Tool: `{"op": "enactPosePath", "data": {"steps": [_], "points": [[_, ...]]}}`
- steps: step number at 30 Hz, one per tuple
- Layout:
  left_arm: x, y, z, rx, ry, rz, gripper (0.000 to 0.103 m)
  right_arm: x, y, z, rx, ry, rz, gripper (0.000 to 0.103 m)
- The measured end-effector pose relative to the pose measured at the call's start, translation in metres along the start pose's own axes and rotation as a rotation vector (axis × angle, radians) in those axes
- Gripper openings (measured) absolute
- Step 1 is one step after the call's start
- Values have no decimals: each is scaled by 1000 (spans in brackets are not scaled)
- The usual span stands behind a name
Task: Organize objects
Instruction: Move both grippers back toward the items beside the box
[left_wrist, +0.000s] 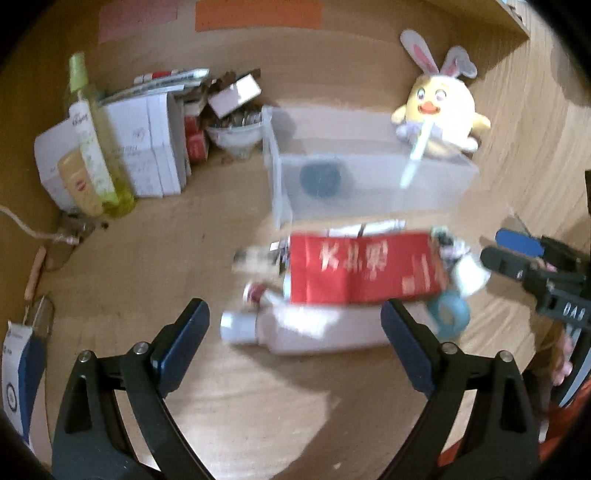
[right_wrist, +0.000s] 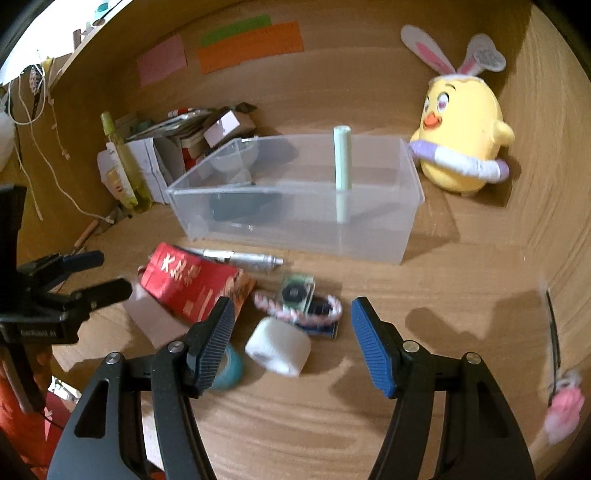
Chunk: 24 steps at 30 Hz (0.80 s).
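Both claws stood wide apart and held nothing, poised over a loose heap of small things on the wooden table, which suggested that sorting into the clear plastic bin was only partly done. The left claw was aimed at a white bottle lying on its side just ahead of its fingertips, with a red packet lying partly over the bottle's far edge. The right claw hung above a white roll, with a teal tape ring beside its left finger, and a braided pink bracelet and a small green box just beyond. A silver pen lay between the heap and the bin. The bin sat behind the heap, near enough for short carries; it already held a dark round object, blurred, and a pale green stick leaning upright against its wall. A yellow chick plush sat beside the bin's far right corner. The roll looked the likeliest next pick for the right claw, being centred between the fingers.
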<state>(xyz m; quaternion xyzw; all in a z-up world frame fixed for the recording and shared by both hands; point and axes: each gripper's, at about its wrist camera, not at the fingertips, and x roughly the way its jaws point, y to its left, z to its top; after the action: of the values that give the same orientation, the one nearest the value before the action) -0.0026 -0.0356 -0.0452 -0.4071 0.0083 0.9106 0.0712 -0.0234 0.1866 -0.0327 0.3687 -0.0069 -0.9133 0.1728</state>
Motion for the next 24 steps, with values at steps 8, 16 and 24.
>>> {"op": "enactPosePath", "data": {"steps": [8,16,24], "points": [[6,15,-22,22,41,27,95,3,0,-16,18,40,7,62],[23,32,-8,34,79,-79,95,11,2,-20,39,70,21,62],[34,24,2,97,103,-163,95,21,1,-17,68,91,23,62]]}}
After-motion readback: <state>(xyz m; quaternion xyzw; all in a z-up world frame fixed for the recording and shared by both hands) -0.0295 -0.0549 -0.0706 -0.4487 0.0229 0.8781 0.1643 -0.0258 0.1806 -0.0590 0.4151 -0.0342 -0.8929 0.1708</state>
